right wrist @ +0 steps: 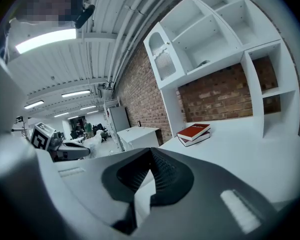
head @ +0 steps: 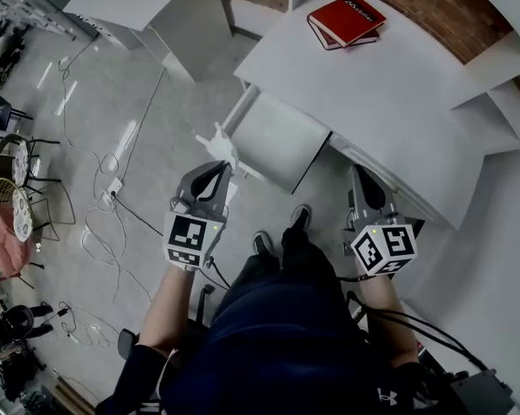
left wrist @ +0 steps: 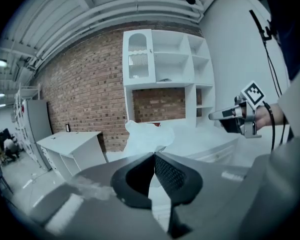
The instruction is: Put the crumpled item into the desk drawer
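- Left tongs (head: 218,169) clamped shut, jaws pinching the near edge of a crumpled white wad (head: 217,143).
- In the left gripper view, same tongs (left wrist: 153,155) with both jaw ends pressed together; wad (left wrist: 145,136) bulging just beyond and above them, most of it outside the grip.
- Wad held up in the air, just beside the left front corner of the pulled-out drawer (head: 277,141), not inside it; grey floor (head: 138,102) underneath.
- Drawer open, sticking out from under the front edge of the white desk (head: 372,102).
- Right tongs (head: 362,175) closed as well, with nothing between the jaws; in the right gripper view (right wrist: 150,151), jaw ends meeting and only bare desk top beyond them.
- Right tongs well apart from the wad, on the far side of the drawer from it, pointing towards the desk's front edge.
- Two stacked books (head: 346,20), red cover on top, lying towards the back of the desk, well apart from both tongs and from the wad.
- From the right gripper view, left tongs off at the left edge, white wad at their tip.
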Motion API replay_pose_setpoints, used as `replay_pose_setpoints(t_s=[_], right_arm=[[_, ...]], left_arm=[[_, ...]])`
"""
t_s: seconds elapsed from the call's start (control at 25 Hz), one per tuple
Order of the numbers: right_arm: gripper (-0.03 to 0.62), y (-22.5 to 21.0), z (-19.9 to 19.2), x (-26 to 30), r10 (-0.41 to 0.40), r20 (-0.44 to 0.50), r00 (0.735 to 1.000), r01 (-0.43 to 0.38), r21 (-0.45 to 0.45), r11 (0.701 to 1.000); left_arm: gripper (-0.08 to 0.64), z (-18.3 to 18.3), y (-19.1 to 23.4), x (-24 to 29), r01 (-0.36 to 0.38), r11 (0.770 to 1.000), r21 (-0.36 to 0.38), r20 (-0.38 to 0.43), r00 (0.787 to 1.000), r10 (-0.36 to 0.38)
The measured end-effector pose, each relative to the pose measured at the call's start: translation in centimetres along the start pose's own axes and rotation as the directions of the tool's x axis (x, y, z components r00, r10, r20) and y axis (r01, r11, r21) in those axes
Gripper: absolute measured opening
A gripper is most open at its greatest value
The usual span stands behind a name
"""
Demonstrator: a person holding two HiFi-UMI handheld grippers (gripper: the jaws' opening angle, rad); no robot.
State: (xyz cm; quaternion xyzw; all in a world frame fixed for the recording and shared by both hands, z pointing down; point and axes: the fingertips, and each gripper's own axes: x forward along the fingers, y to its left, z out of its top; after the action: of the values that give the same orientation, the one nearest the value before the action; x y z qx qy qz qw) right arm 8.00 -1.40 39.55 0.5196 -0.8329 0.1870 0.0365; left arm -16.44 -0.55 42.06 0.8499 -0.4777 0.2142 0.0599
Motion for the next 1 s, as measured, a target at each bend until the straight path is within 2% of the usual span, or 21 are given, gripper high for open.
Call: replay_pose_setpoints(t_s=[0.16, 0.32, 0.48, 0.64, 0.72, 0.88, 1.0], right_arm=[[0.002, -3.6, 1.5, 2.8, 0.02, 0.004, 1.0, -0.02, 0.009, 1.0], [0.002, -5.9, 2.8, 4.5, 0.032, 0.011, 0.999, -0.032, 0.019, 0.999], [0.003, -7.5, 2.6, 6.0, 0.04, -0.004, 0.999, -0.04, 0.044, 0.998], [0.002, -8.0, 1.2, 6.9, 0.041, -0.024, 0.999, -0.04, 0.068, 0.997], [0.002, -8.2, 0.5, 7.1, 0.033, -0.032, 0.999, -0.031, 0.08, 0.996], [0.003, -8.5, -0.3, 7.4, -0.003, -0.041, 0.999, 0.007, 0.101, 0.995], [0.003, -8.9, -0.7, 7.4, -0.04, -0.047, 0.998, 0.046, 0.116, 0.992]], left_arm=[[0.003, 0.7, -0.7, 4.2, -0.001, 0.992, 0.123, -0.05, 0.999, 0.007], [0.005, 0.1, -2.0, 7.0, 0.034, 0.978, 0.206, -0.104, 0.995, -0.012], [0.003, 0.2, -3.1, 9.3, 0.099, 0.938, 0.332, -0.155, 0.987, -0.049], [0.003, -0.6, -3.6, 11.0, 0.178, 0.883, 0.435, -0.207, 0.974, -0.094], [0.003, -1.1, -3.8, 11.8, 0.22, 0.847, 0.483, -0.231, 0.966, -0.119], [0.003, -2.4, -4.5, 13.5, 0.328, 0.76, 0.561, -0.288, 0.938, -0.192], [0.005, -3.8, -5.0, 14.8, 0.419, 0.692, 0.588, -0.345, 0.903, -0.254]])
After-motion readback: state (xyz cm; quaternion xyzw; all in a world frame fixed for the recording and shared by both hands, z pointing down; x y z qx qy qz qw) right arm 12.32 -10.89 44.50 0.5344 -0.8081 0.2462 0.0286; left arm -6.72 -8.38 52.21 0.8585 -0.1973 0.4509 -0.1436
